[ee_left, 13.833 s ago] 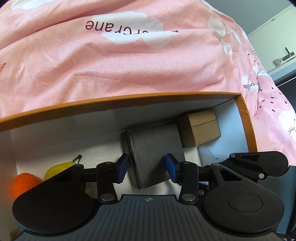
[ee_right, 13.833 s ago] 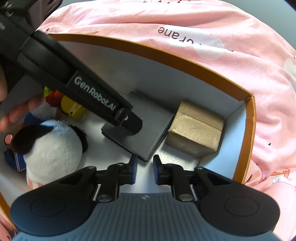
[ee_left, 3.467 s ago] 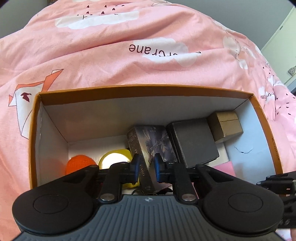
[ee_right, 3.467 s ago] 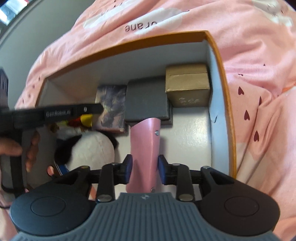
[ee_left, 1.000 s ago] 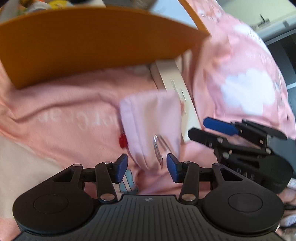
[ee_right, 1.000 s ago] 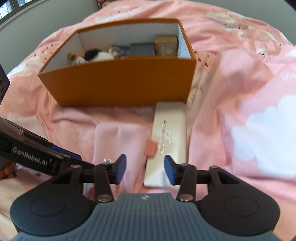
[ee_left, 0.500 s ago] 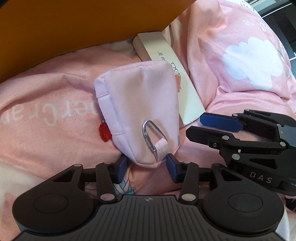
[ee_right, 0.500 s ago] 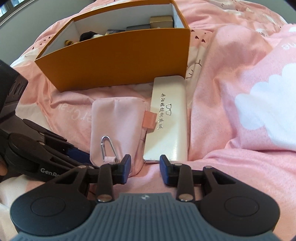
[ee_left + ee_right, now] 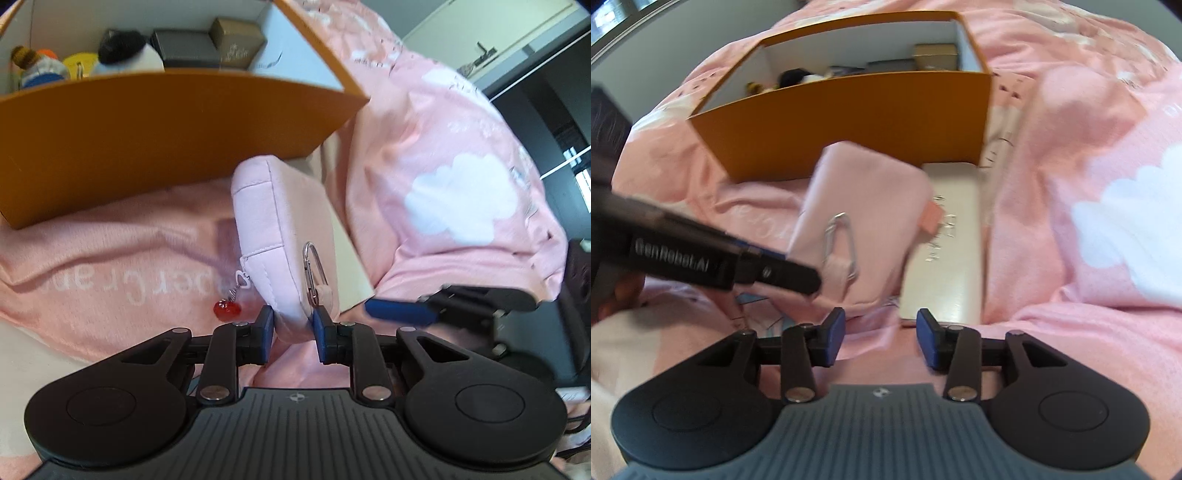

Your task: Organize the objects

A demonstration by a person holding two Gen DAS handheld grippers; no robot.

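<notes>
Both wrist cameras looked steeply down along their own fingers, close over the pink bedspread [image 9: 443, 147]. Each view faced the orange box [image 9: 166, 129] from its near side, and both shared the pink pouch [image 9: 864, 206] and white case [image 9: 945, 251].

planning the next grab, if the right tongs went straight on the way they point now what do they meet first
Probably the near end of the white glasses case, lying on the pink duvet just ahead of the open right tongs. The pink pouch sits slightly left of that line; depth is unclear.
</notes>
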